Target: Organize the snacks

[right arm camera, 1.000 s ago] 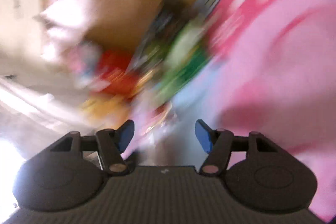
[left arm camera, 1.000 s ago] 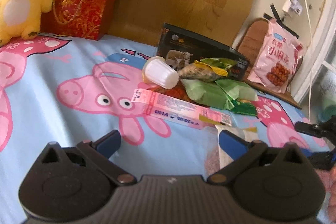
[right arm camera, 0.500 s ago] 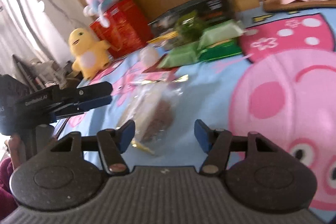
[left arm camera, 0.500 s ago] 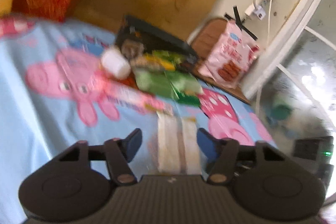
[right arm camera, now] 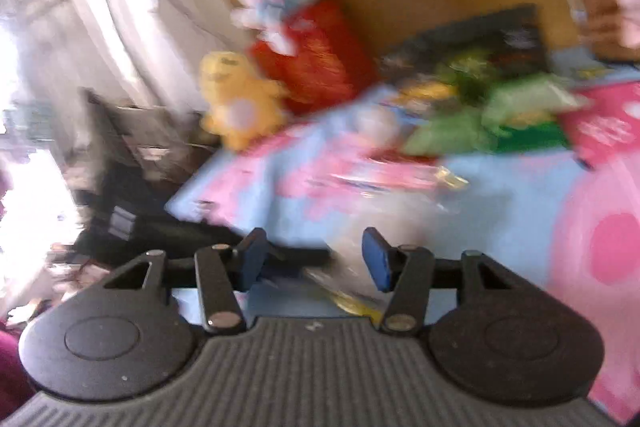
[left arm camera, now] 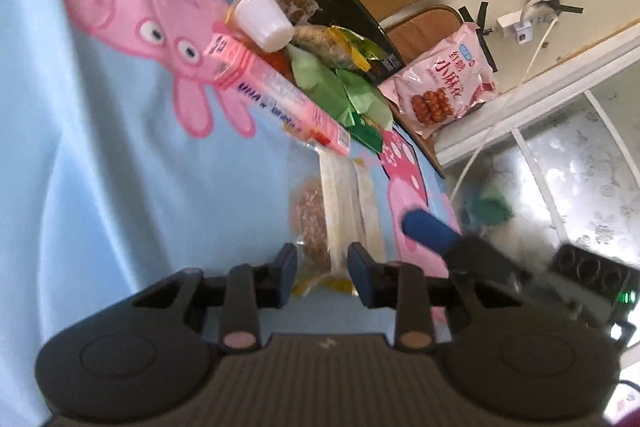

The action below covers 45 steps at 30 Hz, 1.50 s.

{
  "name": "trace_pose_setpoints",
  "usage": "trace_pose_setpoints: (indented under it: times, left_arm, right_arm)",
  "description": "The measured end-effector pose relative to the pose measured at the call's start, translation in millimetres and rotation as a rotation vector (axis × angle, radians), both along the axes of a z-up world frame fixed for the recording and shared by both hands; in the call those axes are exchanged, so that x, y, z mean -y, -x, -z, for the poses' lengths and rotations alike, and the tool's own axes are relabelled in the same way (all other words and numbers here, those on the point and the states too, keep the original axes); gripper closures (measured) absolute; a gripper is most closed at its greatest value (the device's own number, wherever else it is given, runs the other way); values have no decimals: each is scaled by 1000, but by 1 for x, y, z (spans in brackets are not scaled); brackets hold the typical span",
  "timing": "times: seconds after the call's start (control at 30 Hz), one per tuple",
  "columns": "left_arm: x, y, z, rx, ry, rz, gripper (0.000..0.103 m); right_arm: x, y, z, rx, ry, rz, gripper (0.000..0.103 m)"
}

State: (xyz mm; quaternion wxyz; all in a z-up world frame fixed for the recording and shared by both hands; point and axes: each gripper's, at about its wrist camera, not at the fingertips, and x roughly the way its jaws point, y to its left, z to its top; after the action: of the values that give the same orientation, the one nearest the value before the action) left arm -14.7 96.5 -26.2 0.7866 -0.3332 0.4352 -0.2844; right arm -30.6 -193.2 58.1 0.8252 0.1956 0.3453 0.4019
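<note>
Snack heap on a bedsheet: cup atop, carton in front, box behind.

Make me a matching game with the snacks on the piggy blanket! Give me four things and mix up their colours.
Things:
1. long carton
2. little cup
3. flat box at the back
4. crumpled packets in the middle

Colours:
A. black
B. green
C. pink
D. white

Pairs: 1-C, 2-D, 3-A, 4-B
</note>
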Motion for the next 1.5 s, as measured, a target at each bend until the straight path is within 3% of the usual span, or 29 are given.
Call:
trace_pose_setpoints:
  times: [0.13, 0.27, 0.4, 0.5, 0.6, 0.7, 0.83, 1.03, 1.07, 1.17, 1.27, 1.4, 1.5]
  left_arm:
    - [-28, 16, -8, 28, -33, -70, 75]
    - [-43, 23, -19, 67, -31, -89, 75]
    - [-21, 18, -27, 112, 3, 10, 75]
    - [5, 18, -30, 143, -32, 83, 75]
    - [14, 19, -26, 128, -69, 79, 75]
    - [3, 16, -19, 79, -83, 12, 75]
    - [-8, 14, -11, 38, -107, -42, 78]
    - [-10, 20, -10, 69, -139, -37, 78]
    - [-12, 22, -11, 73, -140, -41, 77]
    - [-21, 29, -17, 108, -132, -59, 73]
    - [-35, 31, -22, 125, -94, -81, 72]
    - [-51, 29, -22, 122, -69, -131, 72]
    - [-64, 33, -22, 119, -61, -182, 68]
  right_arm:
    - [-31, -16, -4, -9, 19, -59, 52]
    - [-20, -25, -5, 15, 25, 0, 51]
    - [11, -32, 12, -65, 19, 154, 51]
    - [30, -41, 28, -155, -10, 261, 51]
    - [40, -54, 46, -265, -98, 299, 51]
    - [34, -61, 58, -361, -167, 257, 53]
    - [27, -58, 56, -386, -231, 179, 52]
    - [11, -57, 48, -472, -456, -17, 52]
    - [2, -57, 43, -472, -456, -49, 52]
    - [-15, -50, 19, -381, -370, -86, 52]
    - [-10, -40, 0, -297, -306, -37, 51]
    - [-17, -2, -25, -17, 84, 81, 44]
    - [-32, 31, -27, 163, 355, 111, 31]
